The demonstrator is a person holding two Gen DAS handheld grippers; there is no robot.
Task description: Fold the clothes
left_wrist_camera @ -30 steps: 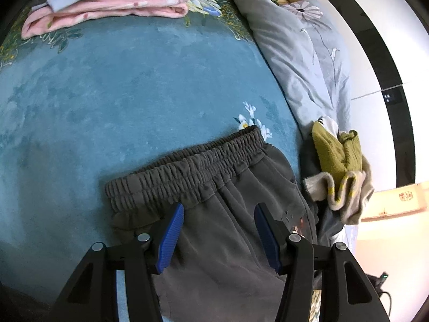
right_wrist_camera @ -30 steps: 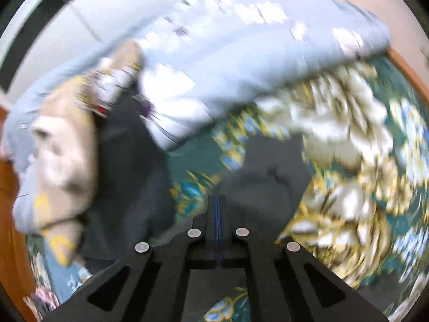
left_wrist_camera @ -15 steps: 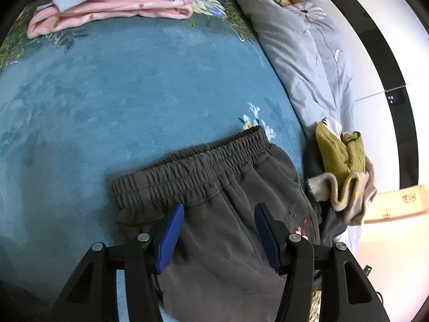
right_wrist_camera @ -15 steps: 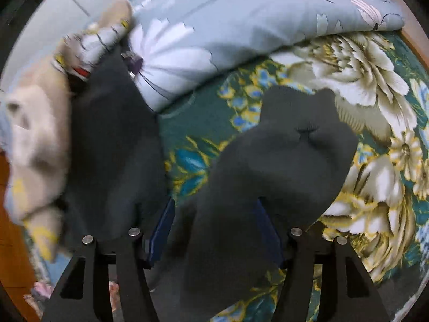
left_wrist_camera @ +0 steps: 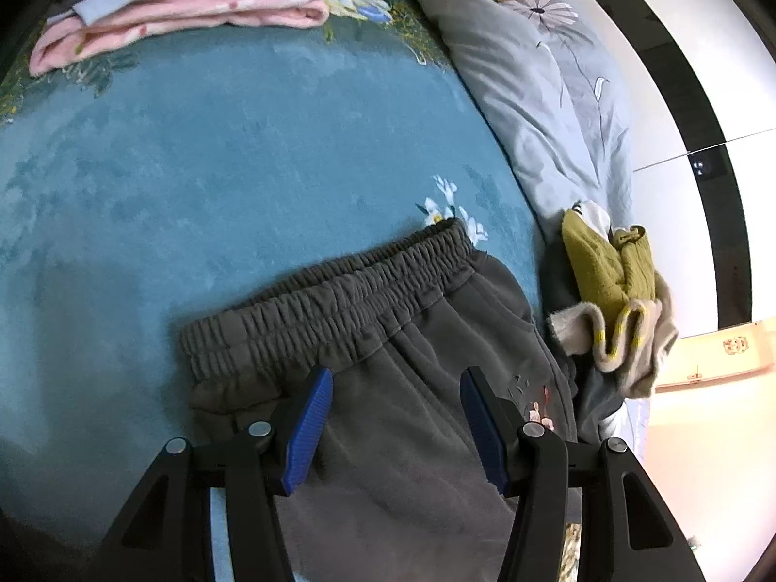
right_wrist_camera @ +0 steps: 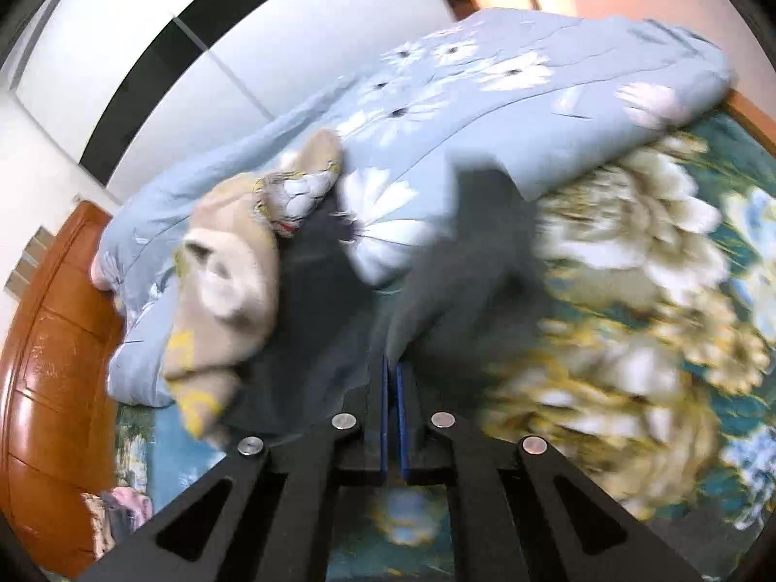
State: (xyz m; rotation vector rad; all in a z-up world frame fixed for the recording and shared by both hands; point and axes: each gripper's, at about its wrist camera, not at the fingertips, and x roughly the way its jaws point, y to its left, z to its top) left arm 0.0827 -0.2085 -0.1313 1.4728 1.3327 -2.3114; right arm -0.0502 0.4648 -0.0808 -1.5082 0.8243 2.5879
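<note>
Left claw (left_wrist_camera: 395,419) spread, hovering over dark grey elastic-waist sweatpants (left_wrist_camera: 388,339) lying on teal floral bedspread (left_wrist_camera: 242,145) | right claw (right_wrist_camera: 391,417) pinching trouser-leg fabric, view blurred | I advise: carry leg up level to waistband, left claw pinning the waist.
</note>
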